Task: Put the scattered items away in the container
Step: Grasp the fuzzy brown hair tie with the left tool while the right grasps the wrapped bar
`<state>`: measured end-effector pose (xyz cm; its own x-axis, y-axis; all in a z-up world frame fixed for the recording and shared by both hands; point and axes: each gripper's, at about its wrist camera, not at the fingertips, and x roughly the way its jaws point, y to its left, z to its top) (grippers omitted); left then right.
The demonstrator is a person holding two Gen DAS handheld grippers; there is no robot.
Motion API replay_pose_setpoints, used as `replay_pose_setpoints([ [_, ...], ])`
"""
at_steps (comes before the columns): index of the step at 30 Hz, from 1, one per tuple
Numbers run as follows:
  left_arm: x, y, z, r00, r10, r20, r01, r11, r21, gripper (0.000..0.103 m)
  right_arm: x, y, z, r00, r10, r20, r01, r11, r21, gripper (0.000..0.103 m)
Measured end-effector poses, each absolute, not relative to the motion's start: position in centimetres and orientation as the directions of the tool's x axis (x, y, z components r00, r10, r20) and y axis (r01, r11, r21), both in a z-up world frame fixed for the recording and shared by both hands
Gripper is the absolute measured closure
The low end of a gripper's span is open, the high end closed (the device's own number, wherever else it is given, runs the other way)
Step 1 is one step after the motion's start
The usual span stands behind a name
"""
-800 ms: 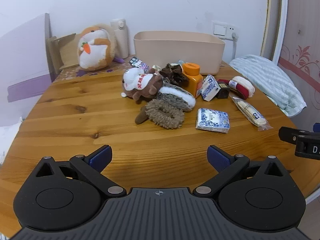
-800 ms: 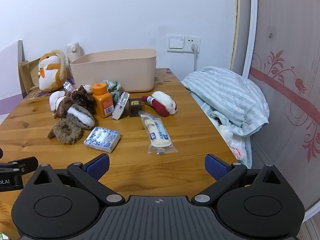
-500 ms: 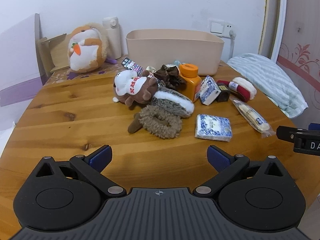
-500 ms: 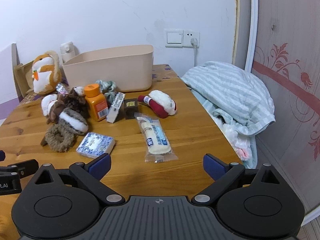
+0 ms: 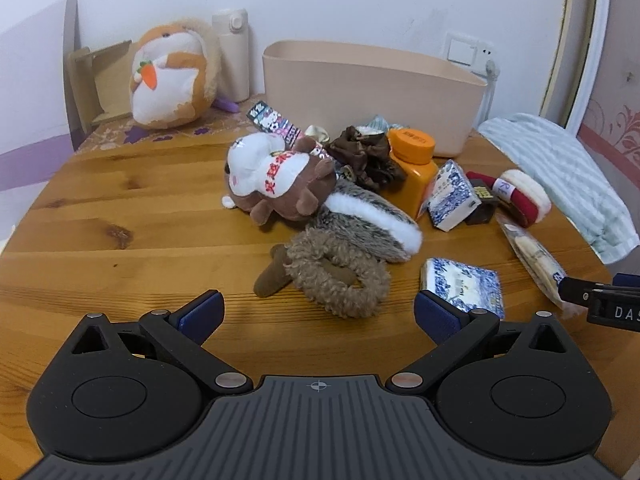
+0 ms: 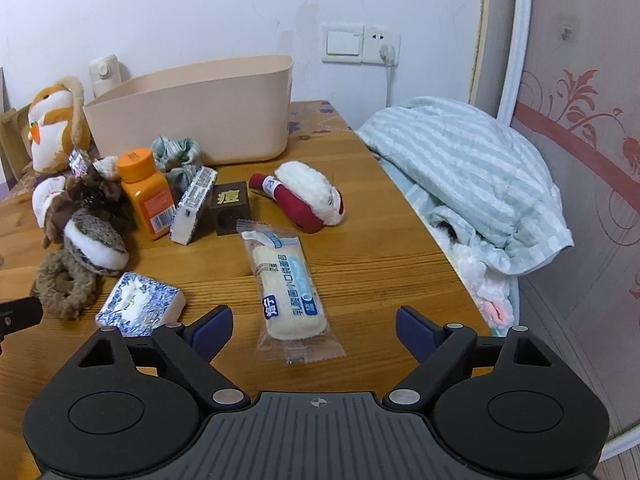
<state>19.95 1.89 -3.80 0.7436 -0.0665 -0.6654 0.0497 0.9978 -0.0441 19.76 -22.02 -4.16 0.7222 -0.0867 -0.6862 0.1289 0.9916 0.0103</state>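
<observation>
Left gripper (image 5: pixel 318 312) low over the table (image 5: pixel 120 272), jaws wide apart, nothing between the pads. Just ahead of it: a curly brown ring toy (image 5: pixel 340 280), and to its right a blue-patterned pack (image 5: pixel 462 286) lying flat, near the right finger.

Right gripper (image 6: pixel 314 326) also angled down at the table, jaws apart, empty. A wrapped bread (image 6: pixel 286 280) lies lengthwise on the wood, its near end just ahead of the gap between the fingers. The blue-patterned pack sits beside this gripper's left finger.

Further out, the clutter: a grey-and-white furry piece (image 5: pixel 368 224) touching the ring toy, a brown plush with white cap (image 5: pixel 276 184) leaning on it, a dark brown scrunchie (image 5: pixel 364 152), an orange bottle (image 6: pixel 146 196) upright, a second blue pack (image 5: pixel 450 194) tilted against it, a small dark block (image 6: pixel 232 208), a red-and-white roll (image 6: pixel 304 196), a striped green scrunchie (image 6: pixel 176 156).

Behind the pile, the beige bin (image 6: pixel 200 112) stands at the back of the table, near the wall; its inside is not visible from here. All scattered items lie outside it, on the table.

Left of the bin: an orange-and-white plush (image 5: pixel 172 76) and a pale flask (image 5: pixel 234 52). Striped bedding (image 6: pixel 472 176) along the table's right edge.
</observation>
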Motion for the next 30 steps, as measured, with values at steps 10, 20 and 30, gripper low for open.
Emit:
replay_pose_setpoints([
  [10,23.2,1.6,-5.5,0.713,-0.074,-0.697,0.041,0.997,-0.064,0.000,22.4,-22.6,-5.4,0.691,-0.086,-0.718,0.125,0.992,0.002,0.019],
  [20,25.1,0.6,-6.8,0.693,-0.023,-0.721,0.048,0.999,0.014,0.015,24.3,-23.0,-6.4,0.670,-0.075,-0.739,0.113,0.994,0.002,0.020],
  [30,25.4,0.3,-6.7,0.712,-0.027,-0.701,0.053,0.998,0.015,0.037,24.7,-22.5,-6.5,0.685,-0.052,-0.726,0.085,0.996,0.008,0.045],
])
